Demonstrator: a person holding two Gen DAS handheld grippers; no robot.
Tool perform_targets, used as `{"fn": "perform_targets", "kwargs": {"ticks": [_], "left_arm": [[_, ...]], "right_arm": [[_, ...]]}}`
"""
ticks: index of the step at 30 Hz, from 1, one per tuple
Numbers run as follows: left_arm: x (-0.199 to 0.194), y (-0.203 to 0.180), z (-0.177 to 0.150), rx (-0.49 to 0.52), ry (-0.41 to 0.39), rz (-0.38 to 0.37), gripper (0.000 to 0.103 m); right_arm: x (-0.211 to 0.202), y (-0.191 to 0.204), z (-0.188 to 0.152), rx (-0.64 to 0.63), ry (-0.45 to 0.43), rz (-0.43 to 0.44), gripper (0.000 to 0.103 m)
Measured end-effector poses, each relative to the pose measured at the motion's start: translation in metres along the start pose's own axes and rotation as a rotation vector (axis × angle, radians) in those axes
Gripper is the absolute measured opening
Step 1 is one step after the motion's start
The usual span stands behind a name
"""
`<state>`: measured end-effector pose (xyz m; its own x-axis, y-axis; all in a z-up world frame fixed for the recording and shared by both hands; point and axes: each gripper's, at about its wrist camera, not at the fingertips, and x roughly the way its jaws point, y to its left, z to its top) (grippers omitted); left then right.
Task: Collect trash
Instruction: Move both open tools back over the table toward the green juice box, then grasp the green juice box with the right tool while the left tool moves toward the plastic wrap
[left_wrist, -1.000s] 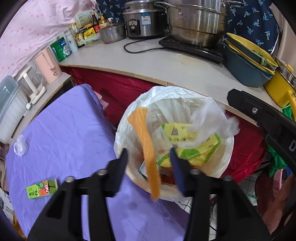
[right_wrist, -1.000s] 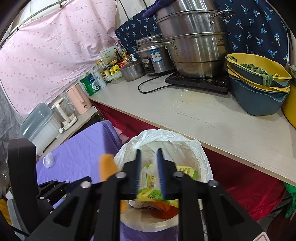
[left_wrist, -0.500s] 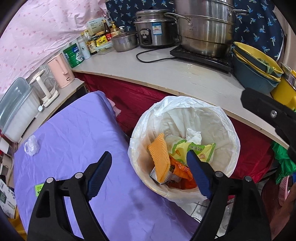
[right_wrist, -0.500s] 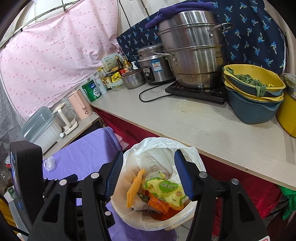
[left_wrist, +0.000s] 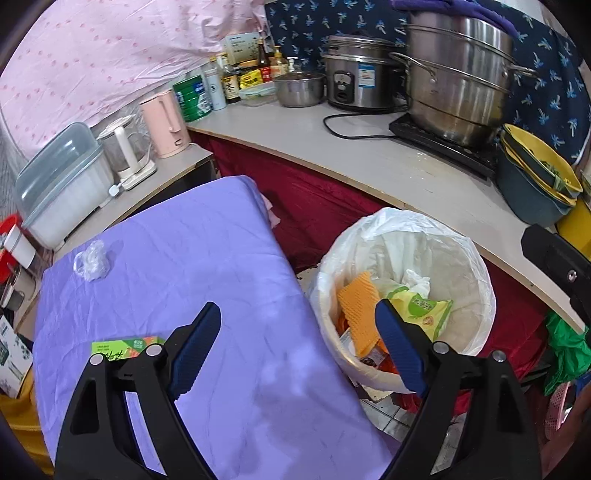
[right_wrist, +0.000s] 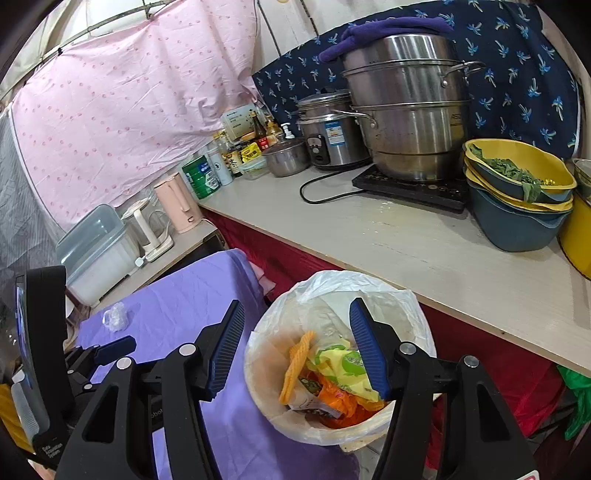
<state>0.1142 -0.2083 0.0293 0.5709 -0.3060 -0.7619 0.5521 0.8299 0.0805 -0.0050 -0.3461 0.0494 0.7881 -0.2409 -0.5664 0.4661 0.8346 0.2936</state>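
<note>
A bin with a white bag liner stands beside the purple-covered table. In it lie an orange ribbed piece, a yellow-green packet and a white tissue. My left gripper hangs open and empty over the table's edge and the bin's rim. Above the bin's left side, my right gripper is also open with nothing between its fingers. On the table rest a green carton, partly behind my left finger, and a crumpled clear plastic wad.
A curved counter behind the bin carries steel pots, a rice cooker, stacked yellow and blue basins and bottles. A pink kettle and a lidded plastic box sit on the low side shelf. Red cloth hangs under the counter.
Both grippers opened: the left let go of the orange piece, the right of the yellow-green packet, and both now lie in the bin. Both grippers drew back and up.
</note>
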Motion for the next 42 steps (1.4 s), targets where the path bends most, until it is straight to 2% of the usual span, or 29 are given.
{"fn": "perform_targets", "kwargs": {"ticks": [13, 23, 35, 42], "left_arm": [[-0.017, 0.081, -0.018, -0.113, -0.005, 0.071, 0.082], [-0.015, 0.178, -0.047, -0.249, 0.029, 0.174, 0.087], [-0.009, 0.286, -0.089, -0.378, 0.080, 0.270, 0.087], [0.007, 0.333, -0.104, -0.426, 0.124, 0.310, 0.087]], "right_arm": [[0.010, 0.066, -0.018, -0.085, 0.042, 0.063, 0.060], [0.034, 0.138, -0.046, -0.182, 0.113, 0.150, 0.061], [0.095, 0.225, -0.092, -0.284, 0.271, 0.247, 0.061], [0.148, 0.277, -0.126, -0.438, 0.400, 0.315, 0.064]]}}
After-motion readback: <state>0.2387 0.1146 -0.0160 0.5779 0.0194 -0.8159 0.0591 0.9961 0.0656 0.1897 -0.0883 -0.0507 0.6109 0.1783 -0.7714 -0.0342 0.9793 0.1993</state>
